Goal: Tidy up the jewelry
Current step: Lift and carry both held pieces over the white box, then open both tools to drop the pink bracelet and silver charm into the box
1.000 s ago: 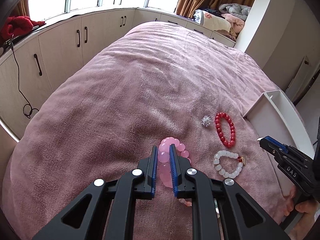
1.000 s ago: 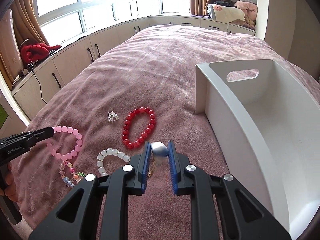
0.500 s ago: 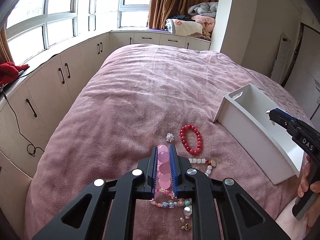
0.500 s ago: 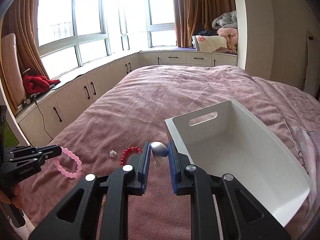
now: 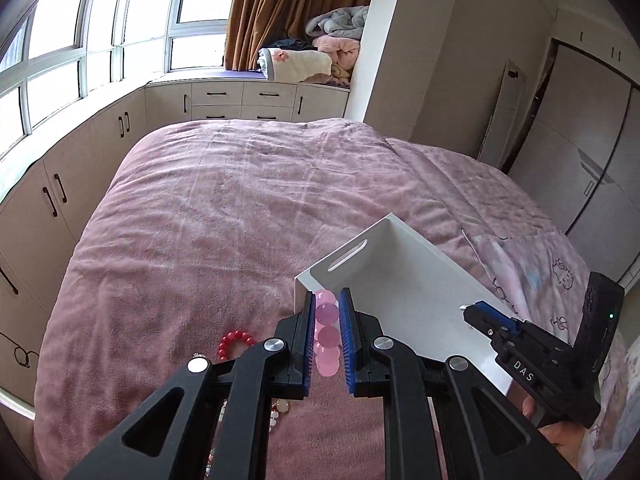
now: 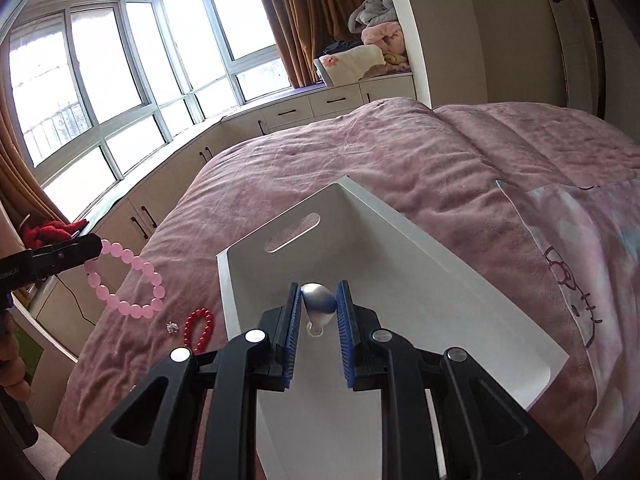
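My left gripper (image 5: 327, 300) is shut on a pink bead bracelet (image 5: 326, 332) and holds it in the air by the near left corner of the white box (image 5: 400, 292). In the right wrist view the bracelet (image 6: 132, 280) hangs from the left gripper's tip (image 6: 90, 246). My right gripper (image 6: 319, 294) is shut on a silver pearl earring (image 6: 318, 304) above the inside of the white box (image 6: 400, 280). In the left wrist view the right gripper (image 5: 474, 314) is over the box. A red bead bracelet (image 5: 236, 342) lies on the pink bedspread.
A small sparkly silver piece (image 6: 172, 327) and the red bracelet (image 6: 199, 330) lie left of the box. White and mixed bead bracelets (image 5: 276, 412) lie under my left gripper. A patterned pillow (image 6: 580, 264) is right of the box. Cabinets (image 5: 80, 160) line the window wall.
Both grippers have risen and moved right toward the white box. The pink bracelet was lifted off the bed. The pearl earring now hangs over the box interior.
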